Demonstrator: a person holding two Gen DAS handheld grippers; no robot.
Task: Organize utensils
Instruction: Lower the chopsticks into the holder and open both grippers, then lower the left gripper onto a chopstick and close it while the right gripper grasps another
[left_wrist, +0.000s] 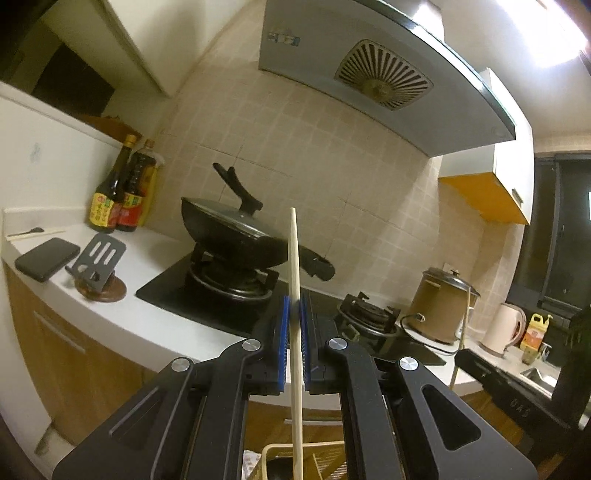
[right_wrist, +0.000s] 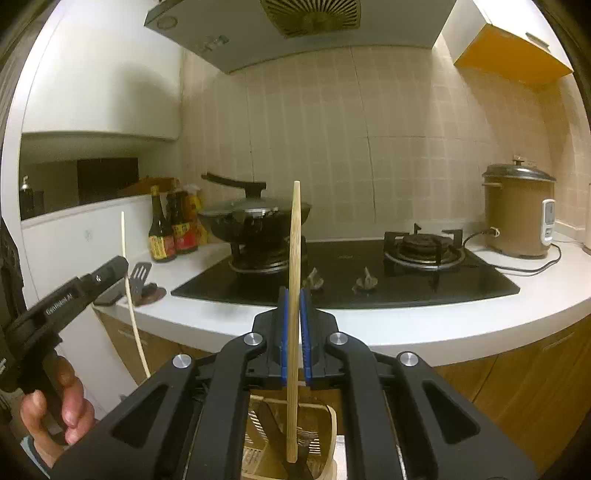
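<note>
My left gripper (left_wrist: 294, 308) is shut on a pale chopstick (left_wrist: 293, 251) that stands upright between its blue pads. My right gripper (right_wrist: 293, 297) is shut on a darker bamboo chopstick (right_wrist: 294, 229), also upright. In the right wrist view the left gripper (right_wrist: 124, 267) shows at the left with its pale chopstick (right_wrist: 130, 306), held by a person's hand (right_wrist: 66, 402). Below both grippers sits a beige utensil holder (right_wrist: 330, 417) with dark-handled tools in it; its rim (left_wrist: 269, 448) also shows in the left wrist view. A loose chopstick and a small black spoon (left_wrist: 31, 232) lie on the far left counter.
A lidded black wok (left_wrist: 236, 232) sits on the left burner of the black gas hob (right_wrist: 369, 273). Sauce bottles (left_wrist: 118, 192), a slotted grey stand (left_wrist: 98, 258) and a black power bank (left_wrist: 46, 258) stand on the white counter. A rice cooker (right_wrist: 517, 214) is at the right.
</note>
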